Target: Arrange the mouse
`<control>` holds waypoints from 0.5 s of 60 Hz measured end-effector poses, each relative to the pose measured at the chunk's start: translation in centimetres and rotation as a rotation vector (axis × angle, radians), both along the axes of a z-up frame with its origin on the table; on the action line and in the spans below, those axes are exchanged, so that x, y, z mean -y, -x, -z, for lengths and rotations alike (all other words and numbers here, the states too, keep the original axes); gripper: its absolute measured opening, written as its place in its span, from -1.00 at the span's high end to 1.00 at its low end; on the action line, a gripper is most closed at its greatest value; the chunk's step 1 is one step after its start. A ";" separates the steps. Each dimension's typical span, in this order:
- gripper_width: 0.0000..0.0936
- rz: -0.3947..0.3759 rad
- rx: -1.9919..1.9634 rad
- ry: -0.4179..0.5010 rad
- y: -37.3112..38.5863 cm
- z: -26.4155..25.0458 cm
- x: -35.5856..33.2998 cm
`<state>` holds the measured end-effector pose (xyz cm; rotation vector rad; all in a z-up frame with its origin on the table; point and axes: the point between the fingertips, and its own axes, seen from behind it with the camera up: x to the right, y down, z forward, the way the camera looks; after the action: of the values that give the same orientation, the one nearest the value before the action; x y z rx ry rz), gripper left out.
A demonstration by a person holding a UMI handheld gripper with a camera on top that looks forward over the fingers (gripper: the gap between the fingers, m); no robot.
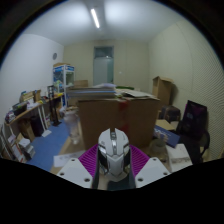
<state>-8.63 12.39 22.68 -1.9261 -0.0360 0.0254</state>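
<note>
**A:** Looking along the gripper here. Holding a mouse, white and grey with a dark strip down the middle, nose pointing away. Sitting right between the two fingers, magenta pads showing on either side of it.

**B:** Actually clamped, or just parked in there?

**A:** Looks clamped. Pads pressed up against both flanks, no gap visible on either side. Lifted too, nothing underneath it but the room behind, well above the floor.

**B:** Got it. And behind it?

**A:** Cluttered room. Big cardboard box straight ahead beyond the mouse, more cardboard stacked off to the right near a black chair. Desk along the left wall piled with stuff, too small to identify. Blue floor on the left side. Pale door at the far end, strip light on the ceiling.

**B:** Anything near the mouse itself?

**A:** Nope, touching only the fingers. Box well beyond it.
</note>
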 end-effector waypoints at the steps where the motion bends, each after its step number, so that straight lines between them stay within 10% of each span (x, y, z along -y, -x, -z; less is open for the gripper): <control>1: 0.12 0.008 0.002 0.010 -1.5 0.1 0.2; 30: 0.09 0.029 -0.020 0.383 -8.6 24.2 5.7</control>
<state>-0.02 6.65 -1.51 -2.3087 0.0116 0.0343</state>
